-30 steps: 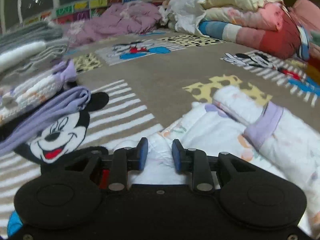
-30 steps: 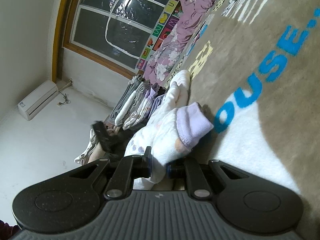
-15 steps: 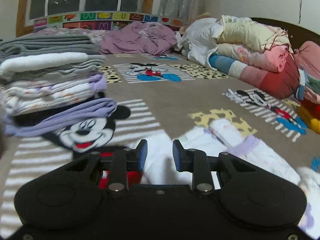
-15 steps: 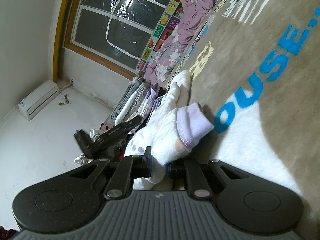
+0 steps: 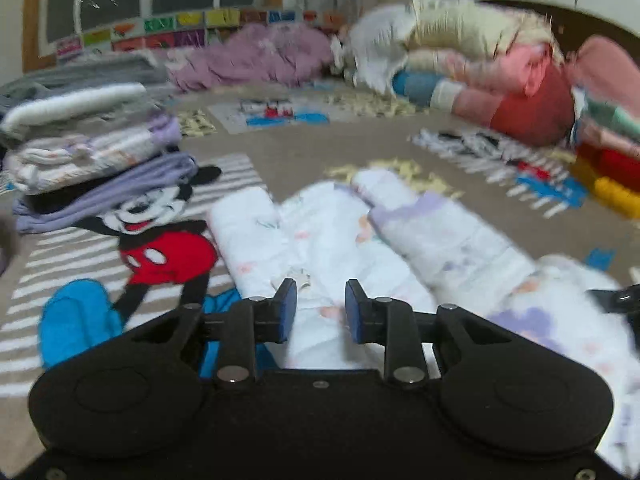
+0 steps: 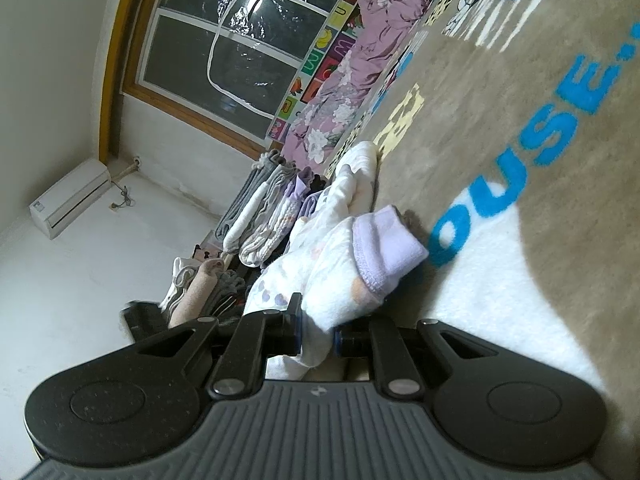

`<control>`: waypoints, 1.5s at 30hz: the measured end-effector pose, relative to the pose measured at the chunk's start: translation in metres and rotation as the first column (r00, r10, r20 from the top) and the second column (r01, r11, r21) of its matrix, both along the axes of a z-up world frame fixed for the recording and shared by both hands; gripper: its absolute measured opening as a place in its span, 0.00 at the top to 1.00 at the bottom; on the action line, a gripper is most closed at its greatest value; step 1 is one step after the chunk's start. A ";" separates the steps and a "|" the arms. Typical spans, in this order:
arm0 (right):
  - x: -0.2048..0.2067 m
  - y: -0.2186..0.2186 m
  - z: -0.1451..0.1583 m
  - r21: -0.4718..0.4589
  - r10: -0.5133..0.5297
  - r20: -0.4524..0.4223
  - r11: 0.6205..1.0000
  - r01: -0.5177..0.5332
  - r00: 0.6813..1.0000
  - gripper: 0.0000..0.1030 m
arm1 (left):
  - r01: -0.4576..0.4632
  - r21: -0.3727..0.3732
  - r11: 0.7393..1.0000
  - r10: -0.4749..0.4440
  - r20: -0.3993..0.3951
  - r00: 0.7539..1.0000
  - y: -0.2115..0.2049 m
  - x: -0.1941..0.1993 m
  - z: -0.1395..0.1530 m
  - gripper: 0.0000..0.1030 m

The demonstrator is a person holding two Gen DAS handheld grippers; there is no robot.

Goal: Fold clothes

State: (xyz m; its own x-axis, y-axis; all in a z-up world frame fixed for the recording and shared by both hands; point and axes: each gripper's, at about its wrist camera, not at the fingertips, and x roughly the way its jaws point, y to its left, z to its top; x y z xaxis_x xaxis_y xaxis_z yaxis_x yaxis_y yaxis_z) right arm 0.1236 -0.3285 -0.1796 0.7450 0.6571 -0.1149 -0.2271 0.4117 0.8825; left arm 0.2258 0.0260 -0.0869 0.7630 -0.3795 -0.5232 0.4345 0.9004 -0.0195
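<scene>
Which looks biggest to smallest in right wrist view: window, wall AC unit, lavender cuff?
1. window, clearly largest.
2. lavender cuff and wall AC unit look similar; the cuff is much nearer the camera, so no ranking.

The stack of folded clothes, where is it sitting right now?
In the left wrist view the stack of folded clothes sits at the far left on the Mickey Mouse blanket, just behind Mickey's head and left of the white printed garment.

cartoon blanket (image 5: 320,152), white garment (image 5: 328,240), folded stack (image 5: 92,152)
</scene>
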 end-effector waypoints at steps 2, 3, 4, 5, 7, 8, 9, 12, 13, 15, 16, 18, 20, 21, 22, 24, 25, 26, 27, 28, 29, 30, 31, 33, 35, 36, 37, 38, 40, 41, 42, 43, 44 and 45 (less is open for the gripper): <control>0.000 0.000 0.001 -0.004 -0.003 -0.001 1.000 0.003 1.000 0.84 | -0.022 -0.010 1.000 0.022 0.020 1.000 0.007 -0.019 0.010 0.76; 0.000 0.001 0.001 -0.006 -0.005 -0.001 1.000 0.005 1.000 0.84 | -0.031 -0.019 0.999 0.032 0.022 0.999 0.010 -0.028 0.013 0.76; -0.001 0.000 0.001 -0.005 -0.006 -0.003 1.000 0.006 1.000 0.84 | -0.043 -0.033 0.999 0.043 0.021 0.999 0.014 -0.038 0.016 0.76; -0.001 0.000 0.001 -0.005 -0.007 -0.002 1.000 0.007 1.000 0.83 | -0.051 -0.045 0.998 0.052 0.018 0.998 0.017 -0.048 0.019 0.76; -0.001 0.001 0.002 -0.003 -0.009 -0.002 1.000 0.009 1.000 0.83 | -0.041 -0.051 0.998 0.042 0.017 0.999 0.017 -0.071 0.022 0.76; -0.001 0.000 0.002 -0.003 -0.011 -0.003 1.000 0.011 1.000 0.82 | -0.030 -0.049 0.998 0.031 0.017 0.999 0.015 -0.081 0.022 0.76; -0.002 0.000 0.002 -0.003 -0.014 -0.003 1.000 0.014 1.000 0.82 | -0.018 -0.046 0.999 0.019 0.016 1.000 0.012 -0.091 0.021 0.76; -0.004 0.000 0.004 0.003 -0.028 -0.004 1.000 0.028 1.000 0.76 | 0.014 -0.012 1.000 -0.014 -0.007 1.000 -0.007 -0.115 0.008 0.76; -0.005 -0.001 0.005 0.006 -0.034 -0.004 0.999 0.034 0.999 0.73 | 0.028 0.008 1.000 -0.028 -0.028 0.999 -0.015 -0.119 -0.001 0.76; -0.006 0.000 0.007 0.013 -0.039 -0.001 0.999 0.039 0.999 0.67 | 0.065 0.100 0.993 -0.064 -0.022 0.998 -0.034 -0.123 -0.025 0.76; -0.006 0.000 0.007 0.017 -0.042 0.000 0.999 0.042 0.999 0.65 | 0.075 0.137 0.988 -0.075 -0.002 0.997 -0.041 -0.125 -0.034 0.76; -0.008 0.001 0.009 0.013 -0.054 0.002 0.998 0.054 0.999 0.63 | 0.070 0.115 0.991 -0.072 0.009 0.997 -0.038 -0.128 -0.027 0.76; -0.010 0.002 0.012 0.009 -0.075 0.003 0.997 0.075 0.997 0.57 | 0.080 0.064 0.995 -0.083 0.053 0.995 -0.028 -0.136 -0.015 0.72; -0.013 0.001 0.013 0.011 -0.090 0.004 0.996 0.090 0.996 0.55 | 0.081 0.044 0.996 -0.084 0.072 0.994 -0.024 -0.141 -0.012 0.65; -0.016 0.000 0.014 0.013 -0.106 0.006 0.994 0.106 0.994 0.52 | 0.079 0.033 0.996 -0.082 0.075 0.994 -0.020 -0.145 -0.012 0.60; -0.021 -0.002 0.016 0.017 -0.137 0.009 0.990 0.137 0.991 0.50 | 0.083 0.039 0.996 -0.086 0.077 0.993 -0.015 -0.152 -0.012 0.56; -0.022 -0.004 0.017 0.022 -0.148 0.009 0.989 0.147 0.989 0.50 | 0.088 0.054 0.995 -0.092 0.078 0.993 -0.014 -0.155 -0.013 0.56; -0.024 -0.005 0.017 0.027 -0.158 0.009 0.987 0.158 0.987 0.50 | 0.098 0.075 0.992 -0.104 0.083 0.991 -0.013 -0.157 -0.013 0.54; -0.024 -0.006 0.016 0.034 -0.163 0.008 0.986 0.162 0.987 0.50 | 0.110 0.090 0.990 -0.118 0.094 0.989 -0.013 -0.161 -0.013 0.51; -0.025 -0.007 0.016 0.040 -0.167 0.008 0.985 0.166 0.986 0.50 | 0.121 0.101 0.988 -0.131 0.103 0.986 -0.012 -0.164 -0.013 0.50; -0.025 -0.007 0.016 0.040 -0.169 0.010 0.985 0.169 0.986 0.50 | 0.132 0.112 0.985 -0.144 0.111 0.983 -0.012 -0.167 -0.013 0.48; -0.026 -0.007 0.017 0.042 -0.171 0.013 0.985 0.170 0.985 0.51 | 0.142 0.124 0.982 -0.157 0.119 0.980 -0.012 -0.170 -0.014 0.46; -0.026 -0.008 0.018 0.043 -0.173 0.016 0.984 0.172 0.985 0.52 | 0.150 0.140 0.979 -0.167 0.125 0.978 -0.012 -0.172 -0.016 0.46; -0.025 -0.007 0.021 0.053 -0.168 0.028 0.985 0.167 0.985 0.61 | 0.158 0.166 0.973 -0.180 0.129 0.975 -0.013 -0.177 -0.020 0.46; -0.022 -0.006 0.027 0.033 -0.169 0.035 0.985 0.168 0.985 0.73 | 0.164 0.179 0.970 -0.190 0.138 0.972 -0.013 -0.179 -0.021 0.46; -0.021 -0.005 0.030 0.022 -0.172 0.036 0.985 0.171 0.984 0.74 | 0.163 0.175 0.971 -0.190 0.147 0.971 -0.013 -0.179 -0.021 0.46; -0.020 -0.004 0.033 0.012 -0.175 0.036 0.985 0.175 0.984 0.75 | 0.164 0.167 0.972 -0.189 0.150 0.970 -0.013 -0.179 -0.021 0.46; -0.019 -0.002 0.036 0.002 -0.178 0.036 0.984 0.178 0.983 0.76 | 0.174 0.158 0.972 -0.194 0.122 0.973 -0.015 -0.176 -0.023 0.46; -0.016 0.000 0.042 -0.019 -0.184 0.037 0.983 0.185 0.982 0.76 | 0.223 0.198 0.955 -0.235 0.041 0.971 -0.024 -0.171 -0.035 0.46; -0.015 0.001 0.045 -0.029 -0.187 0.038 0.982 0.188 0.982 0.77 | 0.228 0.255 0.940 -0.250 0.054 0.967 -0.029 -0.173 -0.039 0.46; -0.014 0.002 0.047 -0.040 -0.190 0.039 0.981 0.192 0.981 0.78 | 0.228 0.287 0.931 -0.260 0.080 0.962 -0.031 -0.177 -0.037 0.46; -0.013 0.003 0.051 -0.058 -0.195 0.036 0.979 0.196 0.980 0.79 | 0.226 0.305 0.925 -0.269 0.107 0.957 -0.033 -0.180 -0.035 0.46; -0.014 0.005 0.054 -0.073 -0.199 0.033 0.977 0.201 0.979 0.80 | 0.221 0.282 0.934 -0.268 0.138 0.954 -0.031 -0.182 -0.030 0.46; -0.014 0.006 0.058 -0.085 -0.202 0.032 0.975 0.204 0.979 0.80 | 0.221 0.254 0.942 -0.266 0.160 0.950 -0.030 -0.182 -0.026 0.46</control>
